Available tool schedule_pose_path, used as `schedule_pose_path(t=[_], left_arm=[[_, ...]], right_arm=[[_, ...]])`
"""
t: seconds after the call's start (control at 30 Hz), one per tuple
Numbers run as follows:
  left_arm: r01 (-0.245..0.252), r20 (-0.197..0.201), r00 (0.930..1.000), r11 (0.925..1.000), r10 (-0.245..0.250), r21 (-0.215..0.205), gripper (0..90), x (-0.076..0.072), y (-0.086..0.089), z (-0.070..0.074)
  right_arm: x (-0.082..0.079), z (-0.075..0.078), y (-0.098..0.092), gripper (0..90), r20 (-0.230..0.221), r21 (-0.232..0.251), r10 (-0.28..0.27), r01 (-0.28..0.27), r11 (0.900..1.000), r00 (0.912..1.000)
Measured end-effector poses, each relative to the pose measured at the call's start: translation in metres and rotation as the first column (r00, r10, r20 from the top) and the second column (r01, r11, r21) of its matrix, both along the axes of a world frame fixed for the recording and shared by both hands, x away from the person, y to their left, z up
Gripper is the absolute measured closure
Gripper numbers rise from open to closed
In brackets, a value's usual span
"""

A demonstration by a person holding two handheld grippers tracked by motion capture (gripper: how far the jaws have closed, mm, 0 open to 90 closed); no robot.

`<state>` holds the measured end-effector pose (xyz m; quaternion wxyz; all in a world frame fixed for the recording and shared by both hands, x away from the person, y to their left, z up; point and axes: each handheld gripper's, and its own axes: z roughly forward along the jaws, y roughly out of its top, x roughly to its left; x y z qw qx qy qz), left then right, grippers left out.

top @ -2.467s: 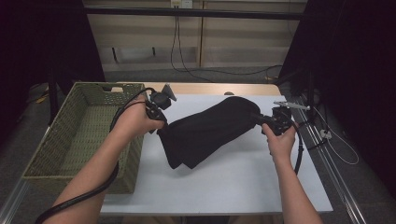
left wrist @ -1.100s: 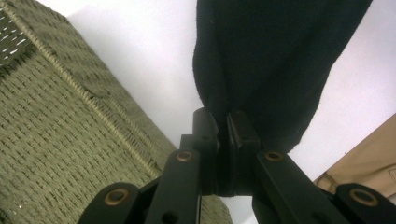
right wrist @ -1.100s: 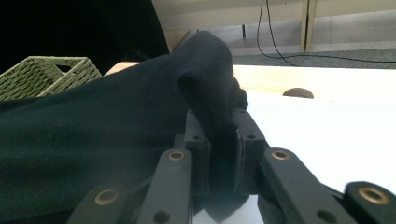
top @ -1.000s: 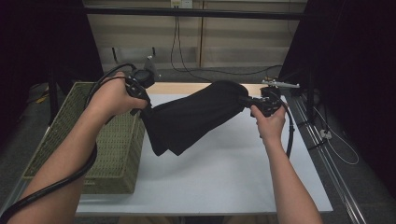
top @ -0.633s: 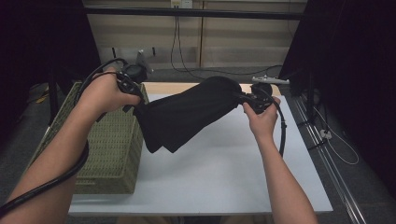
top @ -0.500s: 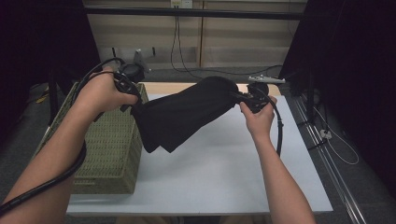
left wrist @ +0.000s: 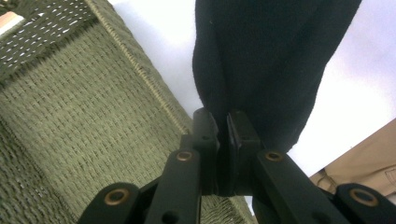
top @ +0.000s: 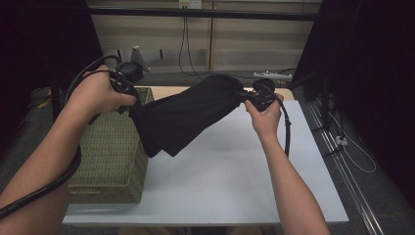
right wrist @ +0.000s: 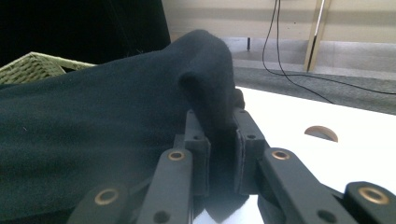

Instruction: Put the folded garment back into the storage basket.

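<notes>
A black cloth (top: 188,115) hangs in the air, stretched between both grippers above the white table (top: 230,171). My left gripper (top: 131,100) is shut on its left end, beside the rim of the green woven basket (top: 110,152). In the left gripper view the jaws (left wrist: 223,126) pinch a fold of the cloth (left wrist: 266,56) with the basket (left wrist: 70,126) below. My right gripper (top: 244,95) is shut on the cloth's right end; in the right gripper view the cloth (right wrist: 116,126) bunches between the pads of the gripper (right wrist: 223,140).
The basket stands at the table's left edge. A half-round cutout (right wrist: 322,133) marks the table's far side. Cables (top: 188,44) hang on the back wall and a black frame bar (top: 205,12) crosses above. Dark curtains flank both sides.
Both hands have lifted the cloth off the table and carried it left and toward the basket. The cloth now hangs higher, its lower corner clear of the table.
</notes>
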<state>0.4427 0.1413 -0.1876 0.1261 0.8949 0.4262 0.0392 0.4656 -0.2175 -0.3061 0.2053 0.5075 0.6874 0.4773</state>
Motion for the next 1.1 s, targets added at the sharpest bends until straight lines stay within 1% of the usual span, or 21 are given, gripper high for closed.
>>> schedule_pose_path(t=[0.37,0.43,0.53,0.57,0.67,0.83,0.87,0.93,1.03,1.1], left_arm=[[-0.022,0.01,0.9997,0.9998,0.022,0.001,84.0,-0.004,0.01,0.007],[-0.026,0.012,0.9996,0.9996,0.026,0.004,84.0,-0.006,0.011,0.008],[-0.034,0.008,0.9994,0.9994,0.034,0.006,84.0,-0.008,0.014,0.009],[-0.038,0.01,0.9992,0.9993,0.038,0.007,84.0,-0.008,0.015,0.009],[-0.046,0.009,0.9989,0.9989,0.046,0.008,84.0,-0.01,0.019,0.009],[-0.07,0.01,0.9975,0.9976,0.07,0.006,84.0,-0.014,0.029,0.012],[-0.073,0.015,0.9972,0.9973,0.073,0.006,84.0,-0.015,0.03,0.013],[-0.079,0.019,0.9967,0.9969,0.079,0.007,84.1,-0.017,0.034,0.015],[-0.086,0.022,0.9961,0.9963,0.086,0.003,84.0,-0.02,0.039,0.017],[-0.098,0.022,0.995,0.9952,0.098,0.003,84.0,-0.022,0.043,0.017]], right_arm=[[0.012,0.007,0.014,78.8,0.012,0.002,0.026,-0.026,1.0,0.9996],[0.013,0.007,0.016,78.8,0.009,0.001,0.031,-0.031,1.0,0.9995],[0.017,0.009,0.02,78.8,0.009,0.002,0.037,-0.037,0.999,0.9993],[0.018,0.009,0.021,78.7,0.009,0.009,0.041,-0.041,0.999,0.9991],[0.02,0.011,0.027,78.7,0.013,0.004,0.052,-0.052,0.999,0.9985],[0.026,0.013,0.036,78.6,0.007,0.007,0.076,-0.076,0.997,0.9971],[0.027,0.014,0.039,78.6,0.007,0.01,0.081,-0.081,0.997,0.9967],[0.029,0.016,0.043,78.6,0.012,0.003,0.09,-0.09,0.996,0.9959],[0.032,0.019,0.051,78.6,0.017,0.003,0.101,-0.101,0.995,0.9947],[0.035,0.02,0.056,78.6,0.013,0.001,0.108,-0.108,0.994,0.9941]])
